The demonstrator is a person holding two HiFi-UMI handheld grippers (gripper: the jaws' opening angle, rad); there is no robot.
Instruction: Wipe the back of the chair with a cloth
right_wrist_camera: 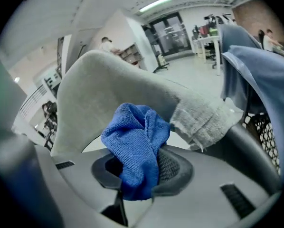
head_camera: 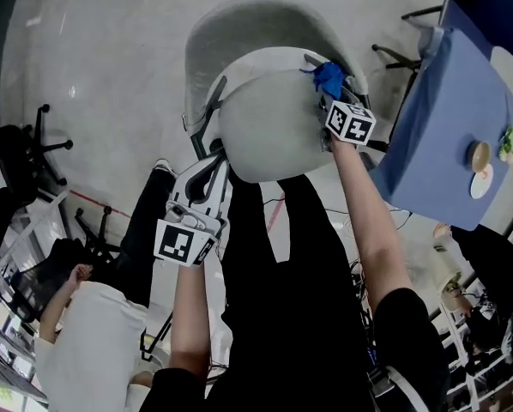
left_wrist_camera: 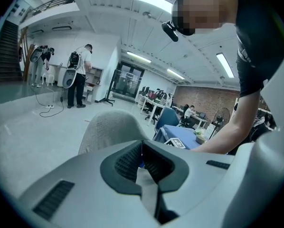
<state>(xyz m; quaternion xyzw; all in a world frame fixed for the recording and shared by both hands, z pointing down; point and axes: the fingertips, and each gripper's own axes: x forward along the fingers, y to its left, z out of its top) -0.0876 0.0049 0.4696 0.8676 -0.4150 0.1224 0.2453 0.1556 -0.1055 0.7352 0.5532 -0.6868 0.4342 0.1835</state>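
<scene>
The chair's grey fabric back (head_camera: pixel 269 127) is right below me in the head view, with the lighter seat shell (head_camera: pixel 265 24) beyond it. My right gripper (head_camera: pixel 329 88) is at the back's upper right edge, shut on a crumpled blue cloth (head_camera: pixel 328 77). In the right gripper view the blue cloth (right_wrist_camera: pixel 135 148) bulges out between the jaws, up against the chair back (right_wrist_camera: pixel 113 84). My left gripper (head_camera: pixel 214 148) is at the back's left edge, and I cannot tell if it touches. The left gripper (left_wrist_camera: pixel 142 152) is shut and holds nothing, pointing at the chair back (left_wrist_camera: pixel 108 127).
A table under a blue cover (head_camera: pixel 454 136) with small dishes stands close on the right. A black office chair (head_camera: pixel 21 157) is at the left. A person in a white top (head_camera: pixel 85 333) crouches at lower left. Another person (left_wrist_camera: pixel 80 75) stands far off across the floor.
</scene>
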